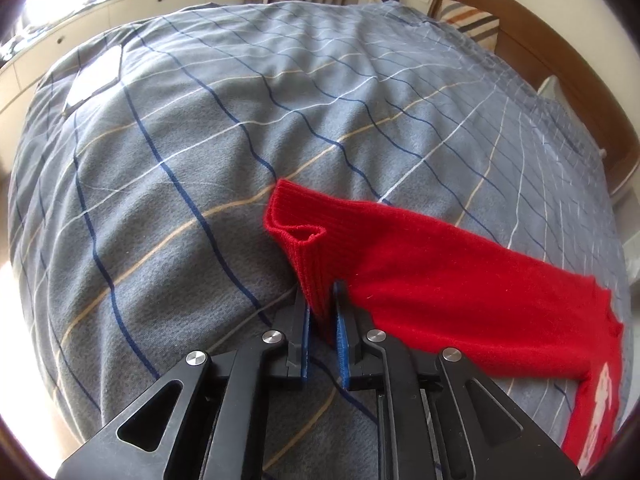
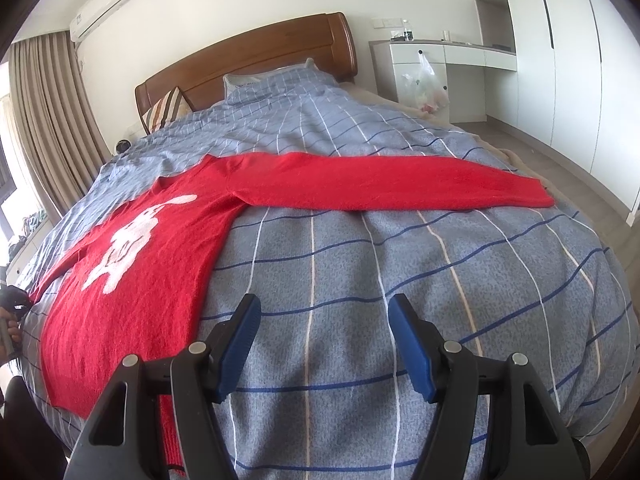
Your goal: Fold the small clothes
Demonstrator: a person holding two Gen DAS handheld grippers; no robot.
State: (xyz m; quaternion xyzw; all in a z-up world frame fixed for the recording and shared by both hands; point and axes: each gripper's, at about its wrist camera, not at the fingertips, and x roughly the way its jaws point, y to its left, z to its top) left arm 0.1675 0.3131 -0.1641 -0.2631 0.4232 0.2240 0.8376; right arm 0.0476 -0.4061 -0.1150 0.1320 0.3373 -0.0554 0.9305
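Note:
A red knitted sweater [image 2: 132, 280] with a white animal figure [image 2: 128, 236] lies flat on the bed, front up. One sleeve [image 2: 400, 188] stretches out straight to the right. The other sleeve [image 1: 460, 288] runs from the lower right up to my left gripper [image 1: 320, 294]. Its ribbed cuff [image 1: 304, 232] stands up between the blue pads, which touch it on both sides with only a narrow gap between them. My right gripper [image 2: 324, 304] hangs open above the bare duvet, just right of the sweater's hem, holding nothing.
The blue-grey checked duvet [image 2: 440, 300] covers the whole bed. A wooden headboard [image 2: 248, 60] and a striped pillow [image 2: 164, 110] are at the far end. A white desk with a plastic bag [image 2: 428, 84] stands to the right. Low white cabinets [image 1: 120, 8] line the window side.

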